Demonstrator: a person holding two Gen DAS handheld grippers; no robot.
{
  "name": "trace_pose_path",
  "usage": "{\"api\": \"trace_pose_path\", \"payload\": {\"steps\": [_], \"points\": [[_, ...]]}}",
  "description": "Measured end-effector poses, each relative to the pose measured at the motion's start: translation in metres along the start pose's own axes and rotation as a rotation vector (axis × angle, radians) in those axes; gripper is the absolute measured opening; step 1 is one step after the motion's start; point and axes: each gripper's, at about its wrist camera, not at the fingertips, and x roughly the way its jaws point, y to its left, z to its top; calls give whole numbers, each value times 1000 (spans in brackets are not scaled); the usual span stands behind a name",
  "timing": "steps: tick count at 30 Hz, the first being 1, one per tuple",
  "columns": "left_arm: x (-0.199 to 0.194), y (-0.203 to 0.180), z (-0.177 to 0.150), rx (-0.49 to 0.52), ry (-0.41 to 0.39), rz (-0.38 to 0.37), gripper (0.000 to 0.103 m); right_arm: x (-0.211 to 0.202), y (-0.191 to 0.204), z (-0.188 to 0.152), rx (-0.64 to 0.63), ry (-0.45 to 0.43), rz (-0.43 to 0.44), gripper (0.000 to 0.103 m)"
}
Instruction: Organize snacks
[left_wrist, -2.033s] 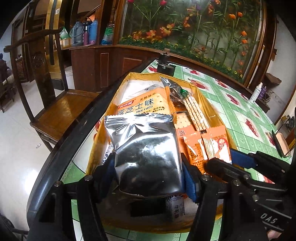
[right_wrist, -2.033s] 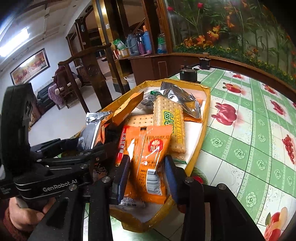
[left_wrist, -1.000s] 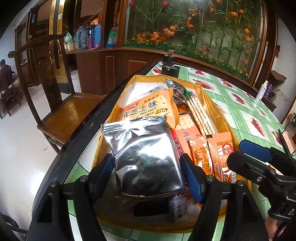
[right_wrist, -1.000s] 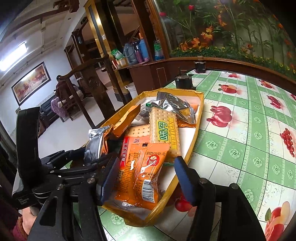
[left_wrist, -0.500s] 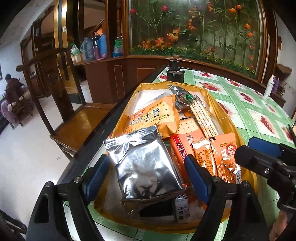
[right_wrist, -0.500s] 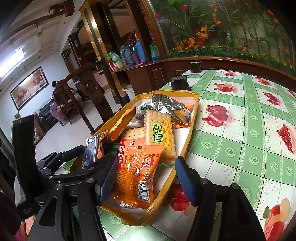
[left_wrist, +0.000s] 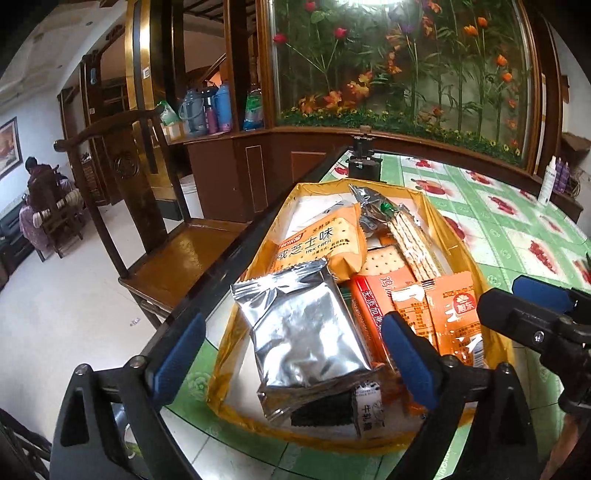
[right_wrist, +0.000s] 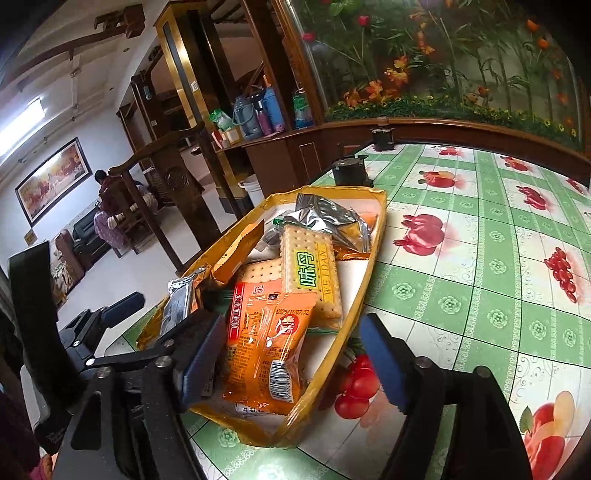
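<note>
A yellow-rimmed tray (left_wrist: 436, 210) (right_wrist: 369, 280) on the table holds several snack packs. A silver foil packet (left_wrist: 303, 325) lies at its near end on top of other packs, between the blue pads of my left gripper (left_wrist: 291, 339). Those jaws are opening and neither pad touches the packet. An orange packet (right_wrist: 273, 347) (left_wrist: 454, 317) lies beside it at the tray's near right. It sits between the opening jaws of my right gripper (right_wrist: 291, 354), free of both pads. A cracker pack (right_wrist: 310, 273) lies behind it.
A dark wooden chair (left_wrist: 177, 243) stands close to the table's left edge. The green fruit-patterned tablecloth (right_wrist: 480, 258) stretches right of the tray. A small black object (left_wrist: 364, 166) sits beyond the tray's far end. A person (left_wrist: 37, 184) sits far off at left.
Both grippers' jaws have spread wide, letting go of the silver packet and the orange packet, which now rest in the tray. The left view has tipped slightly upward.
</note>
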Motion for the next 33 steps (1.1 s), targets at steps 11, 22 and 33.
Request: {"api": "trace_pose_path", "payload": {"steps": [11,22,33], "points": [[-19,-3,-7,0,-31,47,103,-14,-7,-9,29,-21,-13,92],[-44,-8,-4,82,-94,138,103,-21,-2,-15,-6,-36,-64,93],[-38,-5,-4,56,-36,237,103,-18,0,-13,-29,-24,-67,93]]}}
